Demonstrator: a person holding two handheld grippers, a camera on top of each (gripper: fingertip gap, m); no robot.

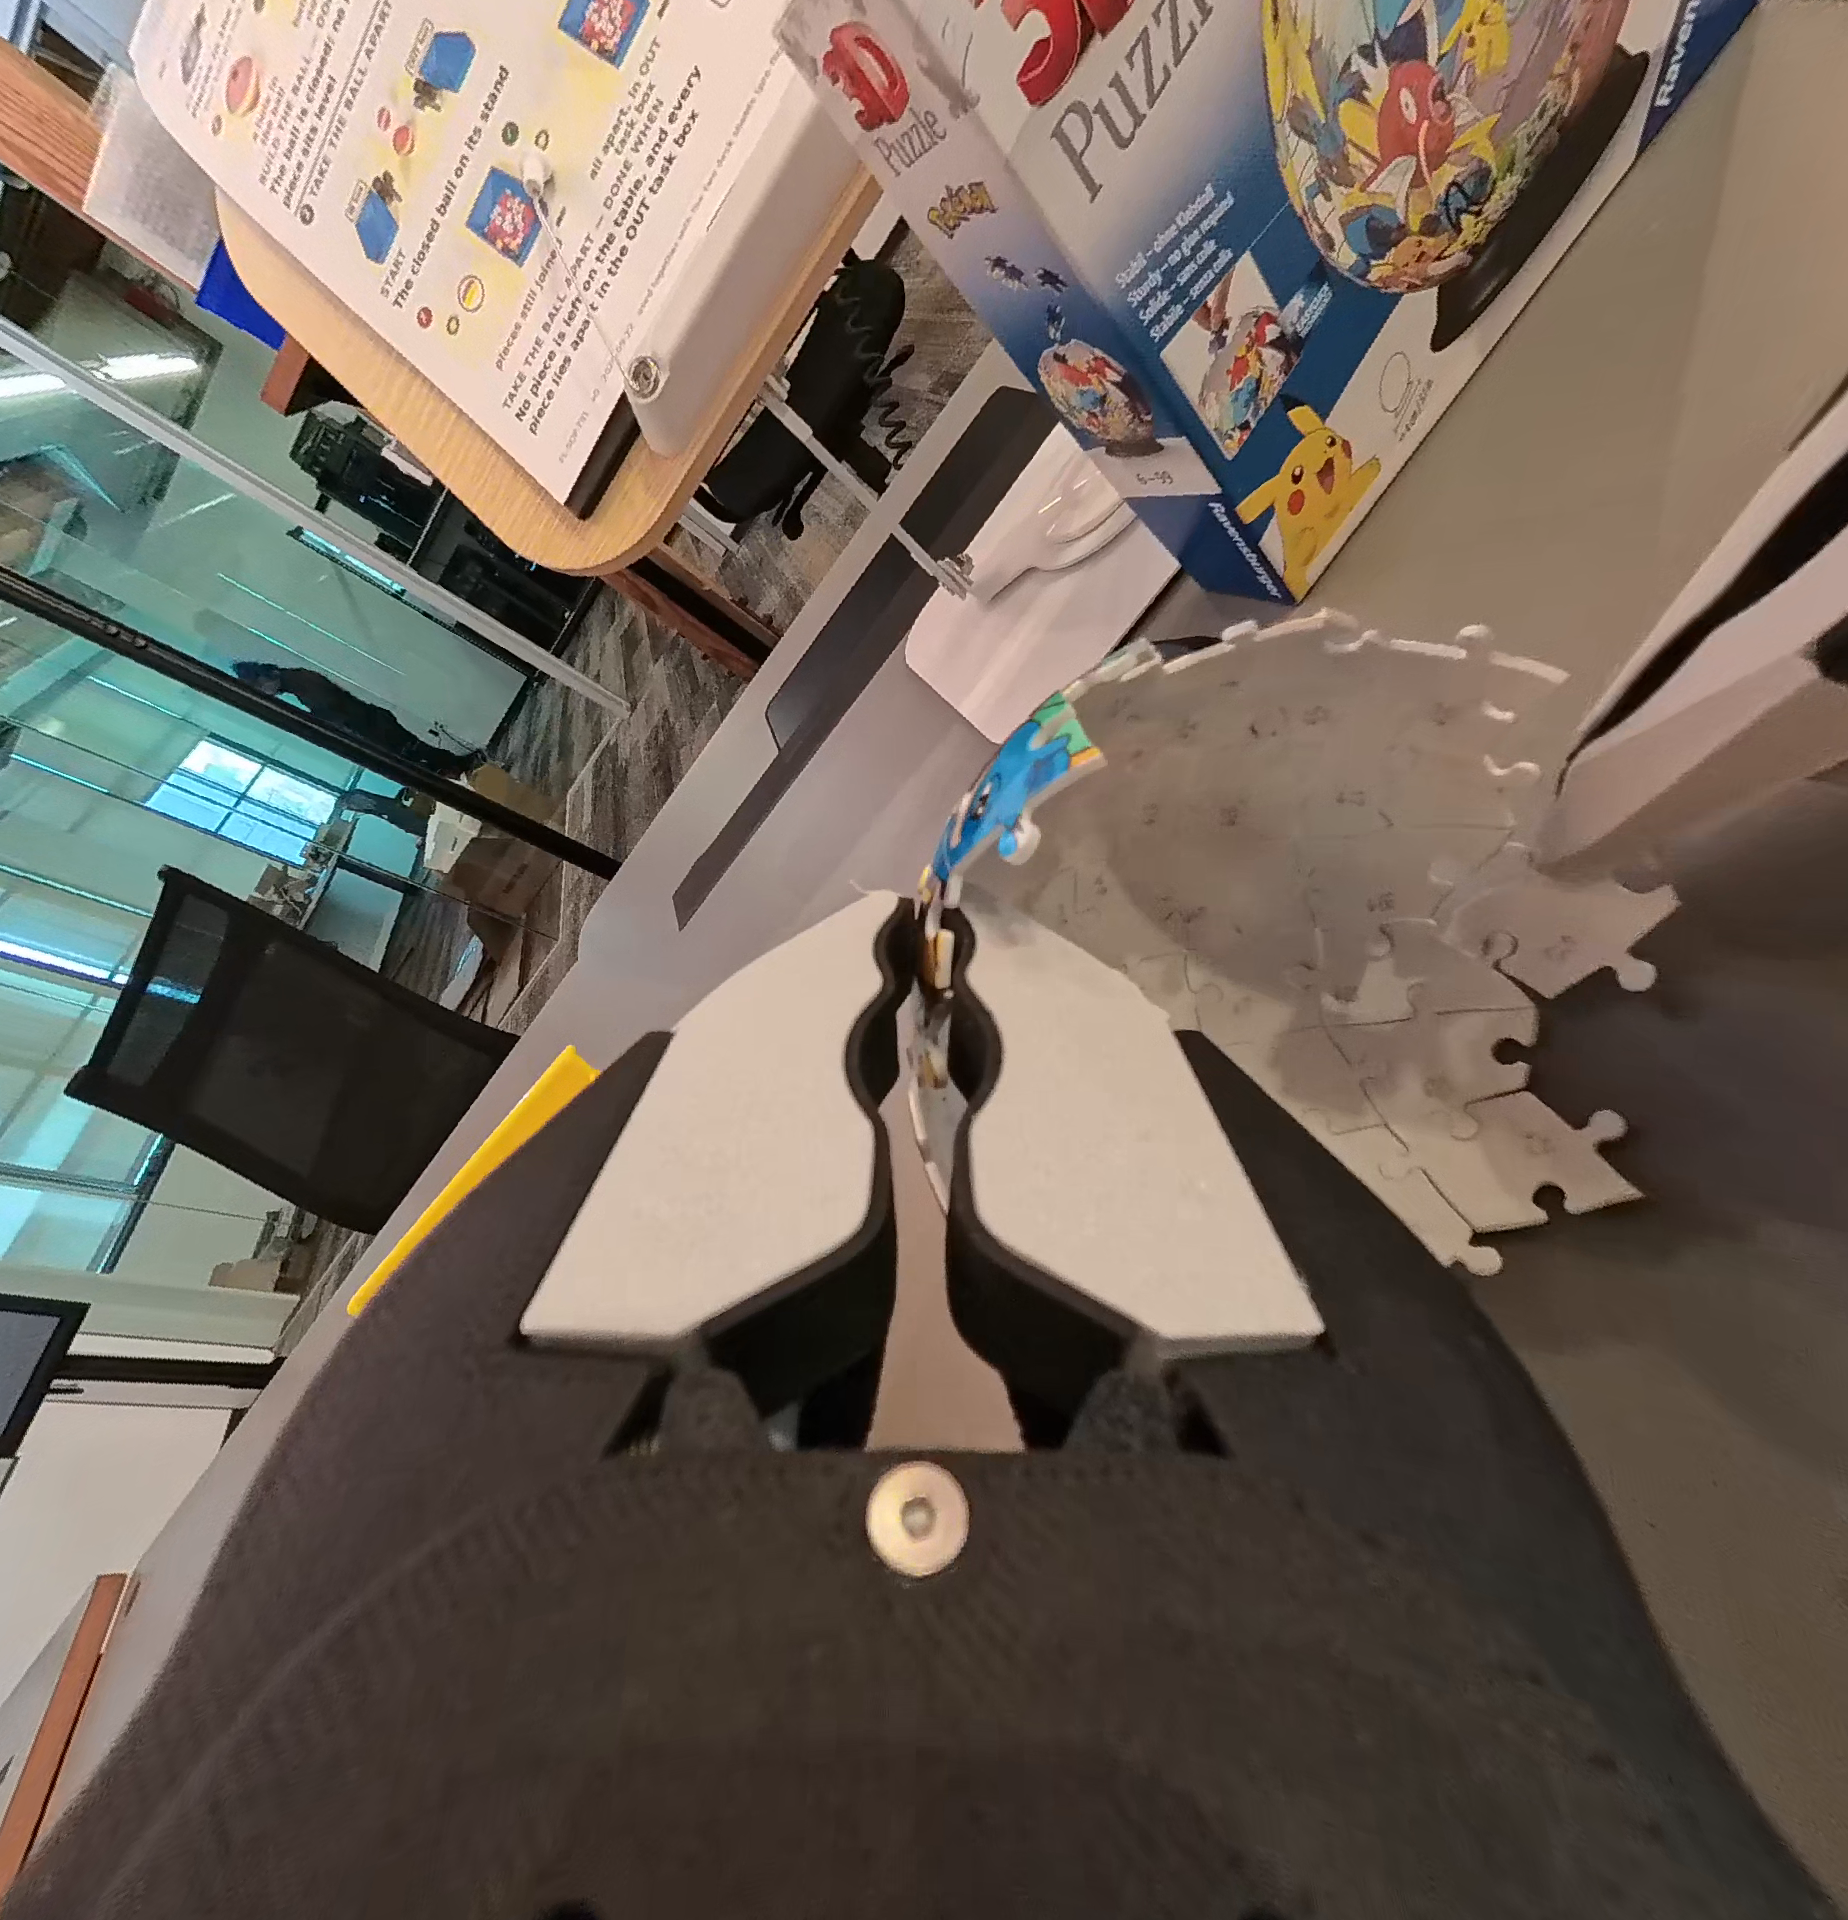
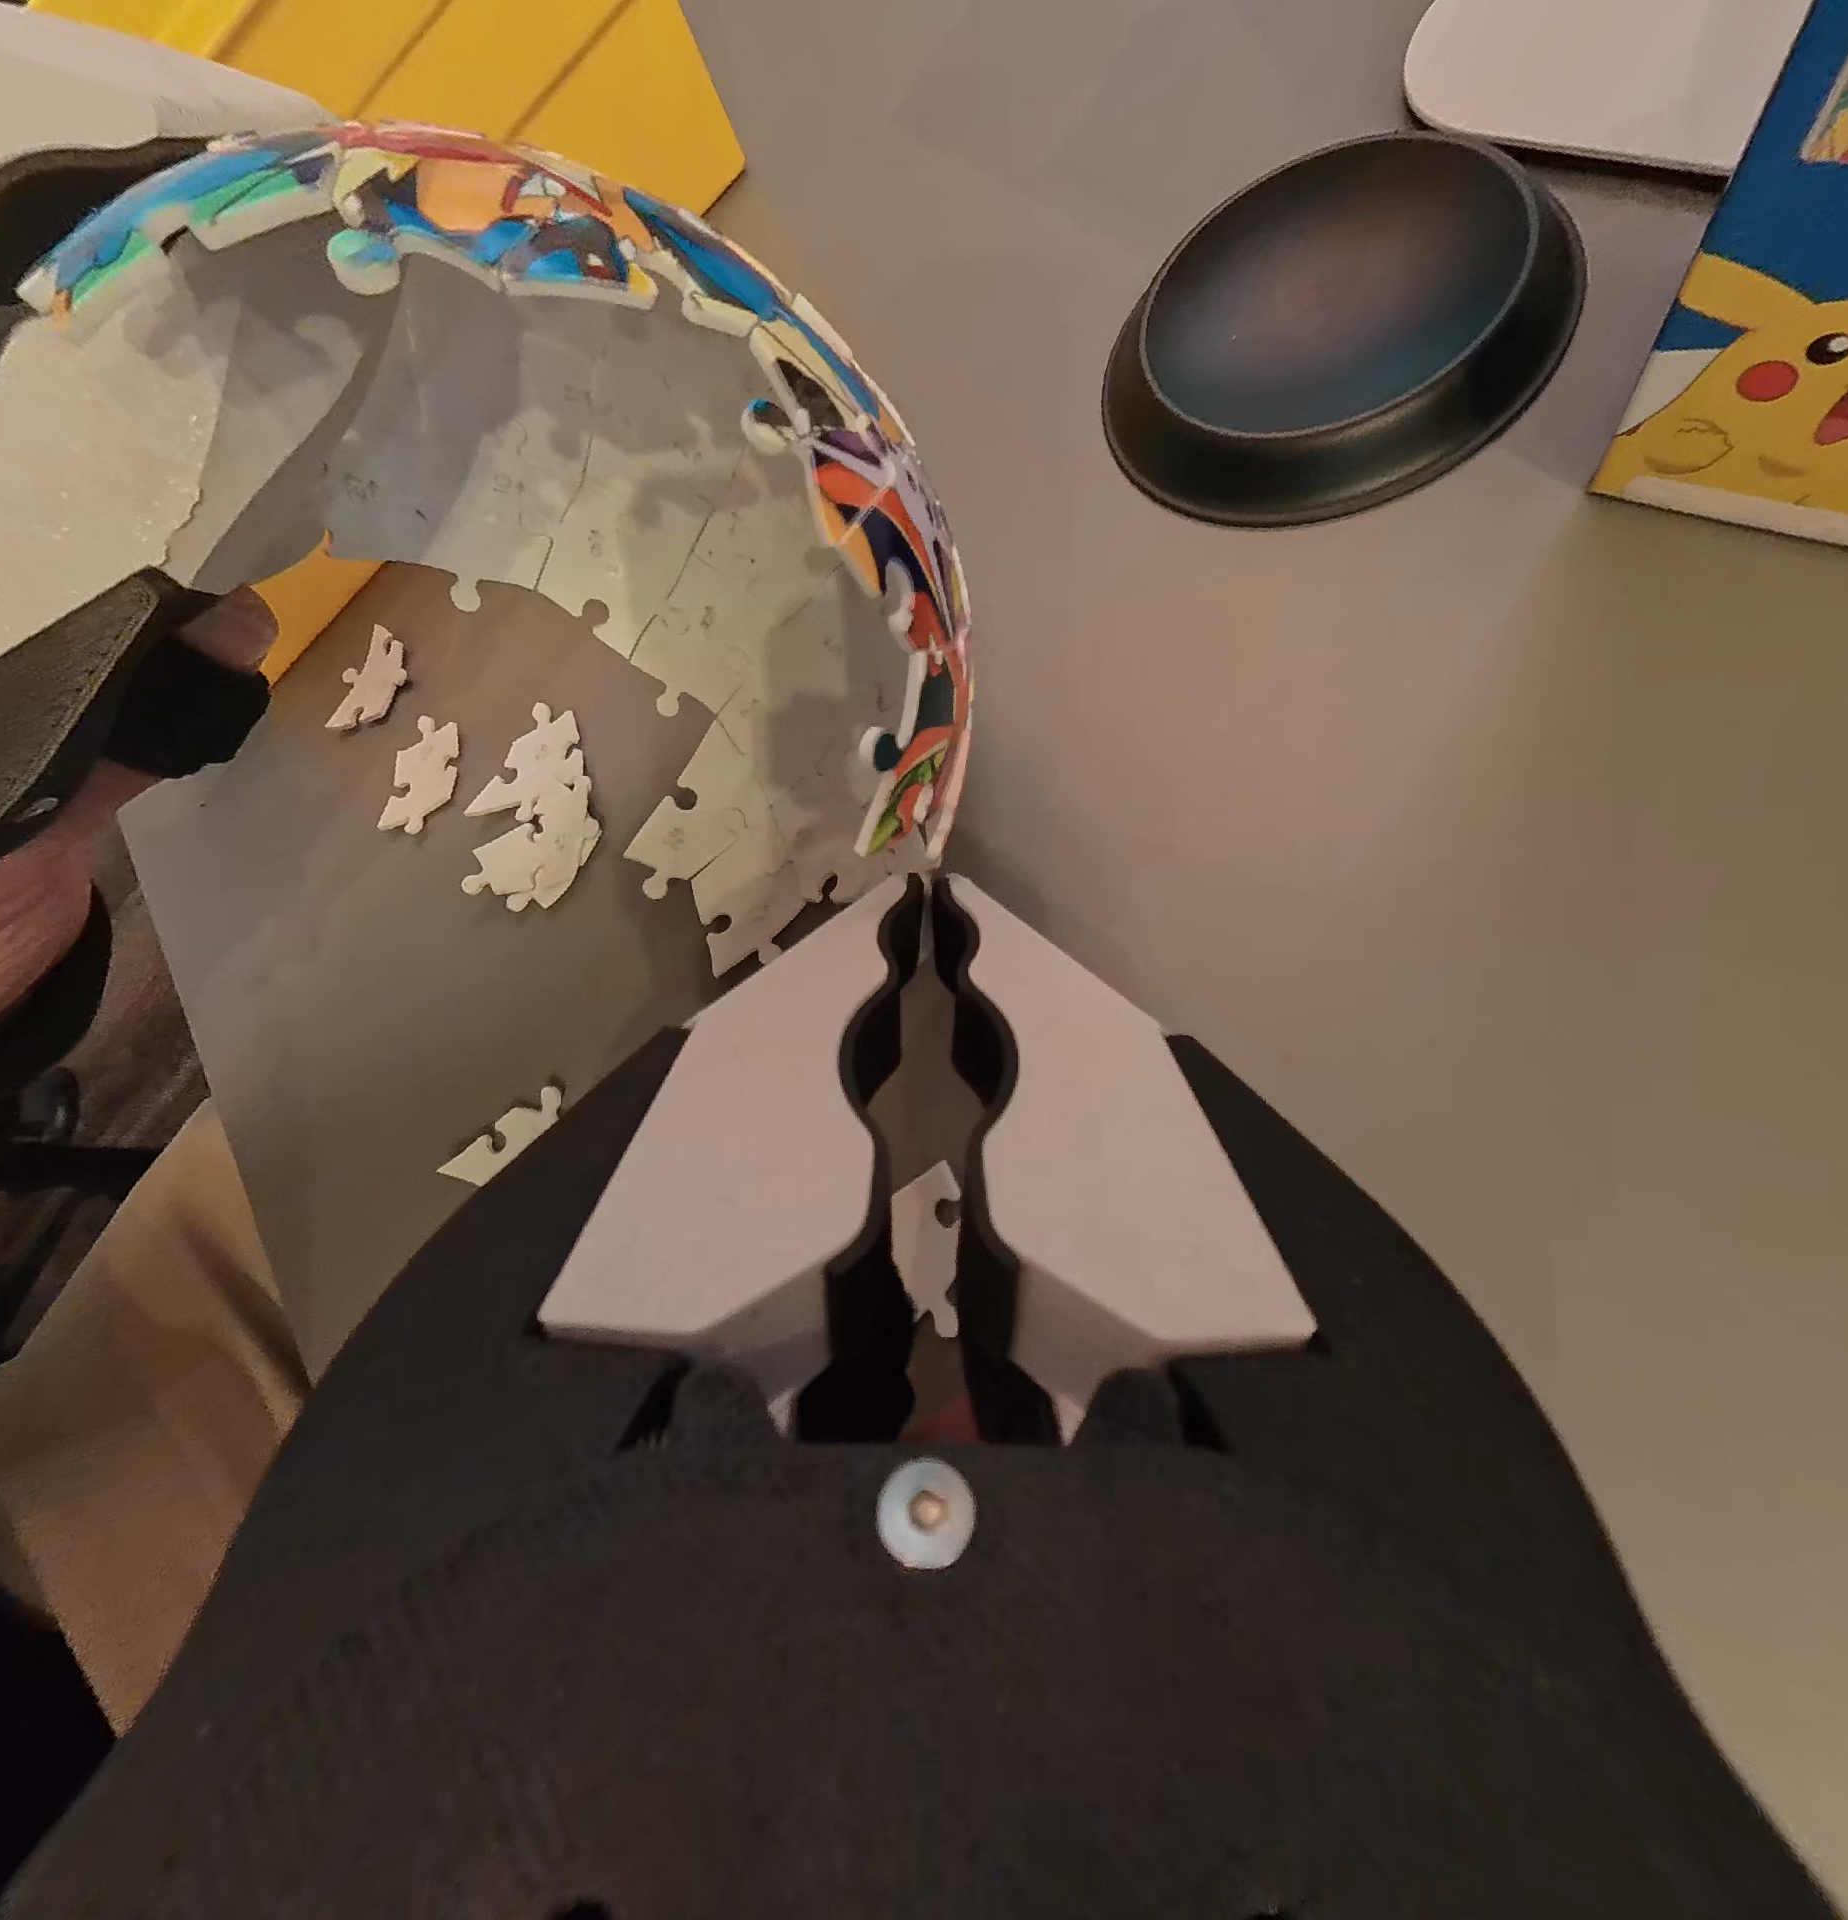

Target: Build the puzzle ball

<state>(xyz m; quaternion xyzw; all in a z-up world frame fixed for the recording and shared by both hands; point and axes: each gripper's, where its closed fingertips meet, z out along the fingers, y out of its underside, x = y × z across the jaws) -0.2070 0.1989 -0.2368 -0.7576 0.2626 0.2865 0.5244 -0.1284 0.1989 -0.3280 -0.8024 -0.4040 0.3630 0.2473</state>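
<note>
Fingers (image 2: 925, 904) over grey table (image 2: 1419, 935), loose pieces (image 2: 530, 821).

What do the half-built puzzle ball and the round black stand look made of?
Puzzle ball: thin rigid curved pieces, probably plastic, glossy print outside, matt pale grey inside. Round black stand: likely moulded plastic, smooth with a soft sheen on its dished top.

A grey tabletop (image 1: 1678, 1039); beyond it glass partitions (image 1: 224, 582), a black mesh chair (image 1: 265, 1049), a wooden table (image 1: 546, 488), patterned carpet (image 1: 587, 665).
</note>
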